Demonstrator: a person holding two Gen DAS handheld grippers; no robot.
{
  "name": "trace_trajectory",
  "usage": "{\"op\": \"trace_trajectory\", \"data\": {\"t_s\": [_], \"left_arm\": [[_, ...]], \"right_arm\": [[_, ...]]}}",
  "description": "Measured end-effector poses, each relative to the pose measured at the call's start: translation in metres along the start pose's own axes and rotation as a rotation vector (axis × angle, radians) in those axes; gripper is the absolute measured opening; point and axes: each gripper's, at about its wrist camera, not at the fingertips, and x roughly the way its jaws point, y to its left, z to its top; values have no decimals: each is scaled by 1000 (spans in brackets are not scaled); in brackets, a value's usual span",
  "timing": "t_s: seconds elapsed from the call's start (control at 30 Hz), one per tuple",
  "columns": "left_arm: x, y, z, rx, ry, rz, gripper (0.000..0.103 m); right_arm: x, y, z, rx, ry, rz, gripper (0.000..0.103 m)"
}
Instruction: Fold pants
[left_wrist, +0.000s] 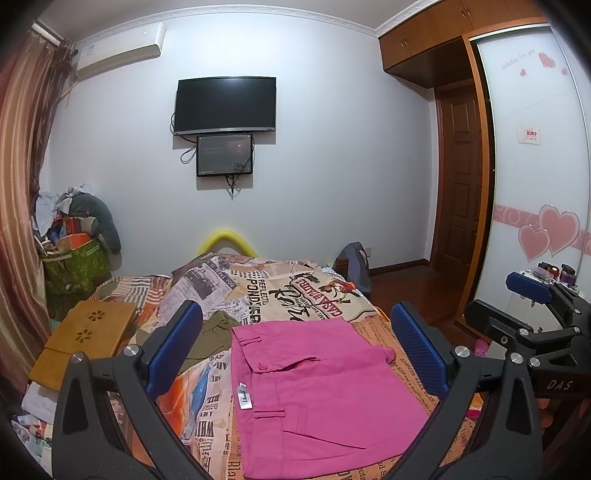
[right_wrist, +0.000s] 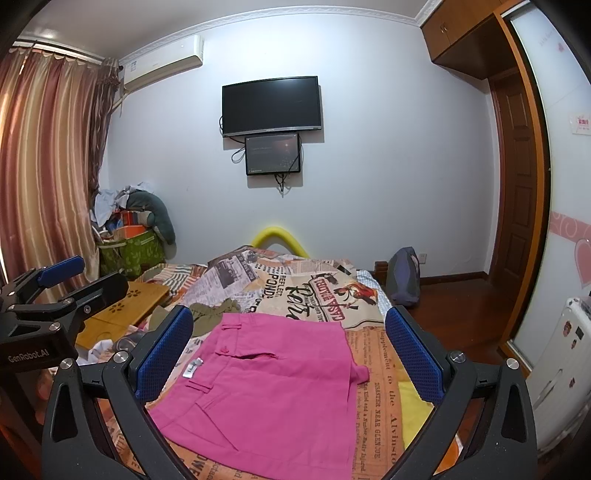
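A bed (left_wrist: 373, 325) covered with a newspaper-print spread (right_wrist: 384, 398) fills the lower part of both views, running away toward a white far wall. On that wall a dark television (left_wrist: 225, 104) is mounted, with a smaller screen (left_wrist: 224, 155) fixed just beneath it. Striped curtains (right_wrist: 44, 166) hang at the left, and a wardrobe with pink heart decals (left_wrist: 546, 229) stands at the right beside a brown door (left_wrist: 458, 173).

The pink pants (left_wrist: 317, 398) are laid flat on the near part of the bed, folded into a compact block, with the waistband and a white label turned toward the left. A small flap of pink cloth sticks out at the right edge. An olive garment (left_wrist: 212, 332) lies crumpled just beyond their far-left corner, and a wooden lap tray (left_wrist: 85, 336) rests farther left on the bed.

The left gripper (left_wrist: 295, 350) is held above the pants with its blue-padded jaws spread wide and nothing between them. The right gripper (right_wrist: 291, 354) is likewise held wide apart and empty over the pants.
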Motion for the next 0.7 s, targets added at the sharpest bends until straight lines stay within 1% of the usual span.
{"op": "trace_trajectory", "data": {"t_s": [0.7], "left_arm": [[-4, -6, 2, 20, -9, -4, 103]], "right_arm": [[-6, -3, 4, 2, -7, -1, 103]]}}
